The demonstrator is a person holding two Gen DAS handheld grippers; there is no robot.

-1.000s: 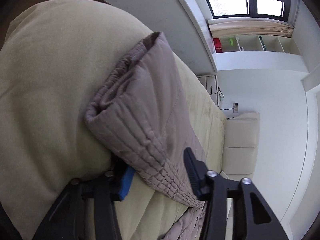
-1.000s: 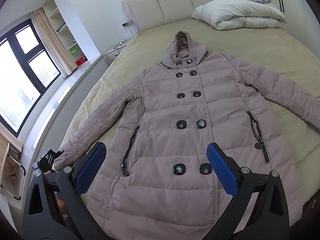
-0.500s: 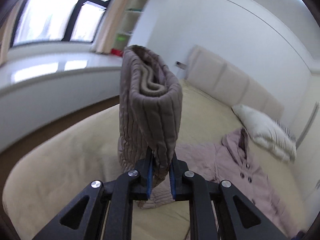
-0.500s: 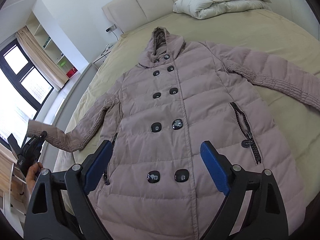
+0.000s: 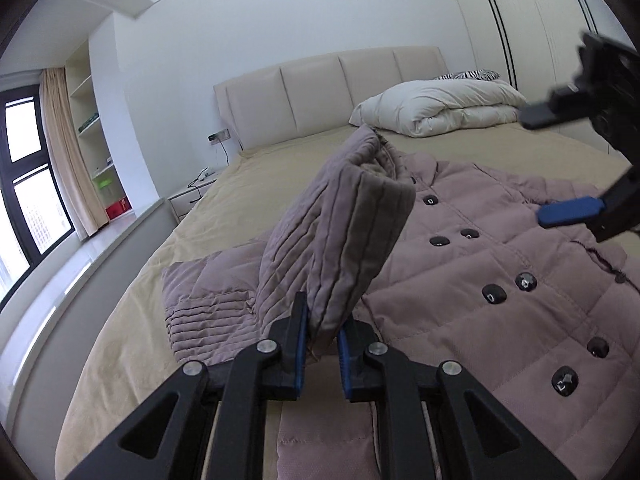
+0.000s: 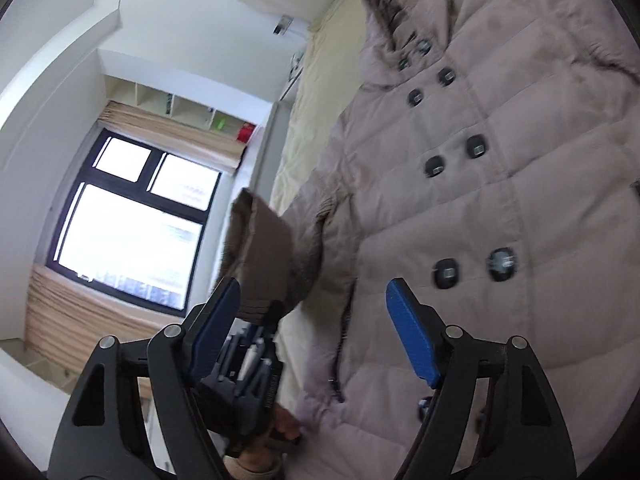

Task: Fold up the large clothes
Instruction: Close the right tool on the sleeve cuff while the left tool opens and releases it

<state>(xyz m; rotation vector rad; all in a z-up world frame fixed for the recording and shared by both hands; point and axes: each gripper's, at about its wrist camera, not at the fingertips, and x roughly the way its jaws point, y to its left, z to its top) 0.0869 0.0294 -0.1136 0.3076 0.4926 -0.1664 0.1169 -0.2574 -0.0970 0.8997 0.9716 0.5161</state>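
A long mauve quilted coat (image 5: 500,280) lies buttoned and face up on the bed, hood toward the headboard. My left gripper (image 5: 322,344) is shut on the ribbed cuff of the coat's sleeve (image 5: 340,232), holding it upright above the bed beside the coat's body. The right wrist view shows that same cuff (image 6: 260,248) raised, with the left gripper (image 6: 268,320) and a hand under it. My right gripper (image 6: 312,292) hovers over the coat's side near a zip pocket. Its jaws are closing with nothing pressed between them. Its blue pad (image 5: 568,210) shows at the right edge of the left wrist view.
The beige bed sheet (image 5: 224,216) runs to a padded headboard (image 5: 320,92). A folded white duvet (image 5: 440,108) lies at the bed's far right. A nightstand (image 5: 188,196), a window (image 5: 28,200) and open shelves (image 5: 96,152) are on the left. A wardrobe (image 5: 520,28) stands behind.
My left gripper shut on the cuff, rolled upright and lifted the sleeve up toward the coat's body. My right gripper dropped closer to the coat, tilted, and its jaws narrowed.
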